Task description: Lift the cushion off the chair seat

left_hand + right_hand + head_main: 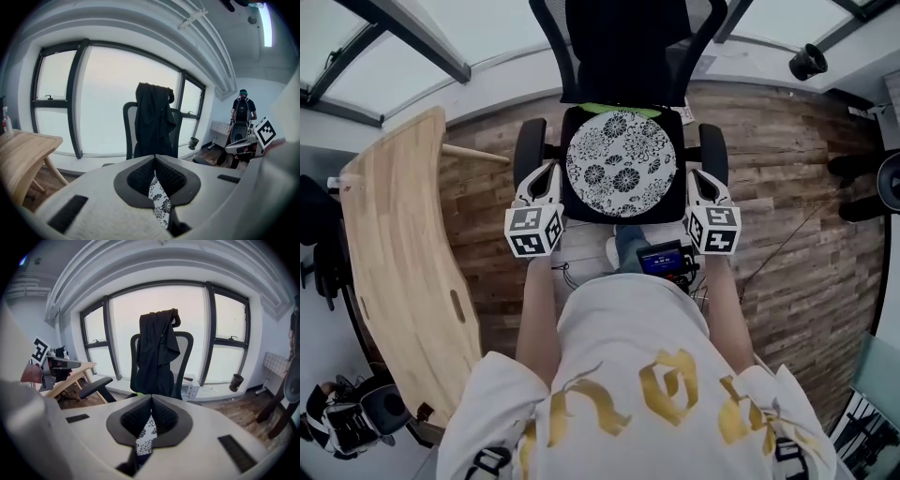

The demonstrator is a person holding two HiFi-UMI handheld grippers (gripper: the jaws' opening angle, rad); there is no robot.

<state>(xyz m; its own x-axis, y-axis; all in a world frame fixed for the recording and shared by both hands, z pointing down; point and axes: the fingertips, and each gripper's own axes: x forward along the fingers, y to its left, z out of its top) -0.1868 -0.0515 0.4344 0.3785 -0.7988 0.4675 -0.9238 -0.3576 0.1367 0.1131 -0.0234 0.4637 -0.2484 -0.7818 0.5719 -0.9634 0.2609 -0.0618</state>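
Jaws first: the left gripper (155, 160) has them squeezed together on a fold of the cushion (159, 199), and you can see the black-and-white flower fabric poking out between the dark ribbed pads (140, 177). Same deal on the right gripper (151, 401), which is pinched down on its own strip of that floral cloth, hanging just under the pads. So neither one is empty; both are biting the cushion's edge.

From the head view, the left gripper (553, 172) is at the cushion's left rim and the right gripper (694, 176) is at the right rim, each with its marker cube (534, 232) closer to the person. The cushion (622, 164) is round and sits over the black seat (581, 208) of the chair (623, 47), roughly centred between the two armrests (530, 150). Looking straight down like this, you can't really tell whether it's resting on the seat or already clear of it. A bit of green (619, 110) peeks out behind it, near the backrest.

A black jacket (152, 122) is draped over the backrest, with big windows (112, 103) behind. A curved wooden table (403, 244) is off to the person's left on a wood plank floor (787, 187). In the left gripper view, another person with a backpack (242, 110) stands far off by the wall. The one holding the grippers wears a white shirt (647, 375) with gold print.
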